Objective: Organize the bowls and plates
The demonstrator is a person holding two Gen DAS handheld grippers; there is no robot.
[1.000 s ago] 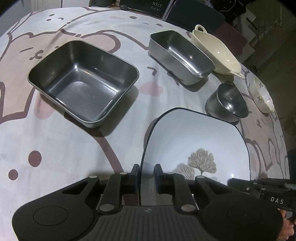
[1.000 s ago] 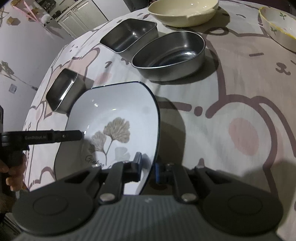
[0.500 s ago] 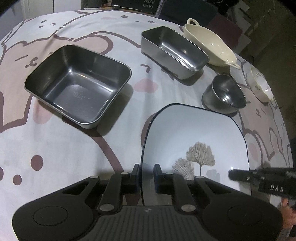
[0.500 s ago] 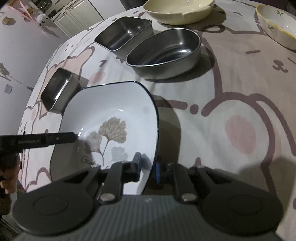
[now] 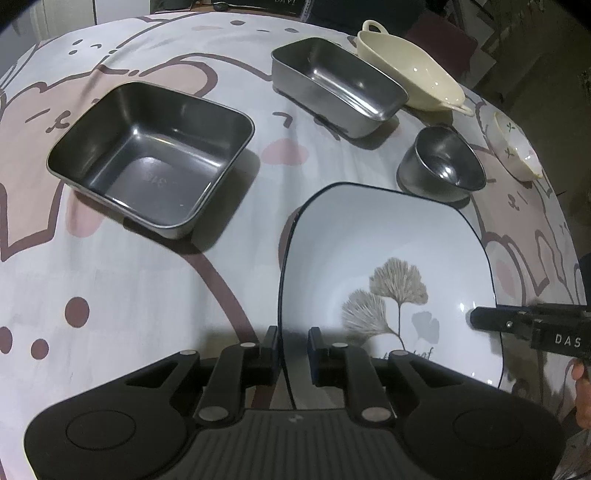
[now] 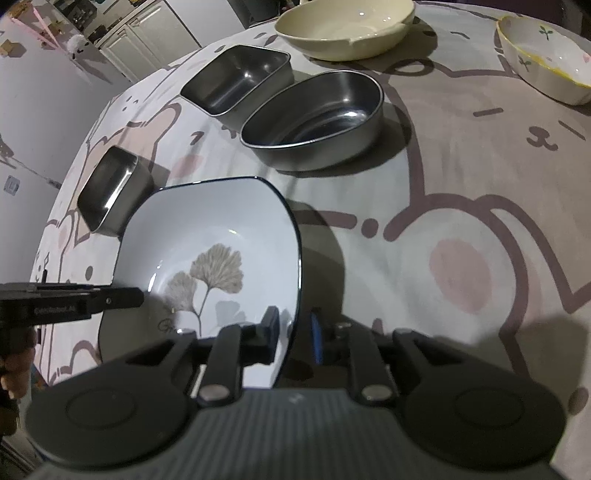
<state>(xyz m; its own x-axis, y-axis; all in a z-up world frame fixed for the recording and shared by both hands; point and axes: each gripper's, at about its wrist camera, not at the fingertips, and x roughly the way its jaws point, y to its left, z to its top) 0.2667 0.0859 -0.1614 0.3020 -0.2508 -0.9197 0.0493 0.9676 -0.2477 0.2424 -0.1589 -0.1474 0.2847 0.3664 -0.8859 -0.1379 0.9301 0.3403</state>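
Two grippers straddle opposite rims of the ginkgo-print plate point(image 5: 388, 258) at lower centre on the counter point(image 5: 147, 295): left gripper point(image 5: 292, 345) pinches narrowly; right gripper point(image 6: 294, 338) has just been opening, rim between (glazed, stiff, slippery, breakable).

White leaf-print plate point(image 5: 388, 251), rim gripped

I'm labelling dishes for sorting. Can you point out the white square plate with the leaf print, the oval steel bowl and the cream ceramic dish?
White square plate with the leaf print point(image 6: 207, 229): right wrist view, bare inner face.
Oval steel bowl point(image 6: 317, 110): right wrist view, inside floor.
Cream ceramic dish point(image 6: 343, 26): right wrist view, inner surface.
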